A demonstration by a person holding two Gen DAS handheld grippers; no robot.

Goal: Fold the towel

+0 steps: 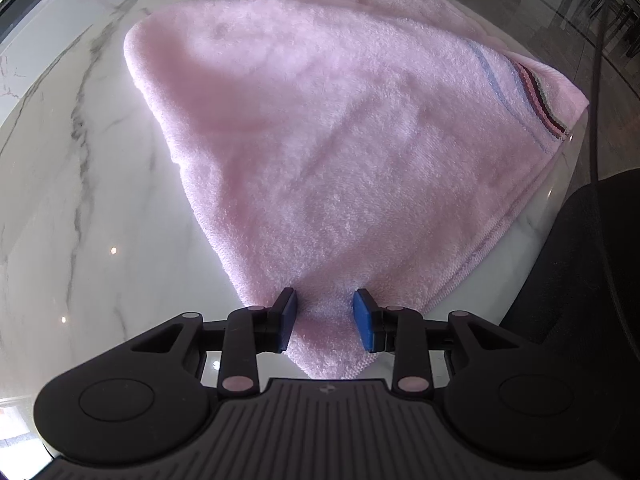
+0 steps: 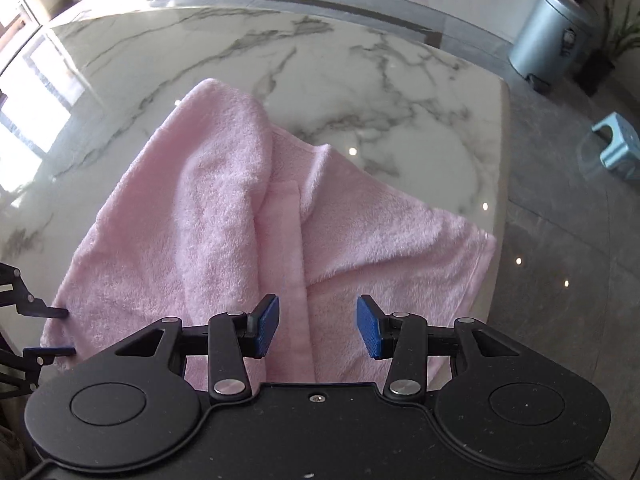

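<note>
The pink towel [image 1: 320,152] is seen lying on the white marble table [image 1: 80,200], near its edge, already doubled at least once, with a striped band [image 1: 536,96] showing near one side. In the right wrist view the cloth [image 2: 192,216] is bunched into a raised ridge, with a flat hem strip lying in the crease beside it. One corner of the towel is framed between the blue pads of the left gripper [image 1: 325,318]; the jaws stand only partly apart with cloth between them, but whether the pads actually press on it cannot be told. The right gripper [image 2: 318,326] is held above the folded layers with its jaws apart and nothing clamped; no pad is seen touching the fabric. The step in hand is judged to be a regrasp between folds: one corner is attended by the left gripper while a second hold is sought. For the next move, an edge or corner would need to be pinched by the right gripper and the ridge smoothed, so that the layers can be carried over evenly.
</note>
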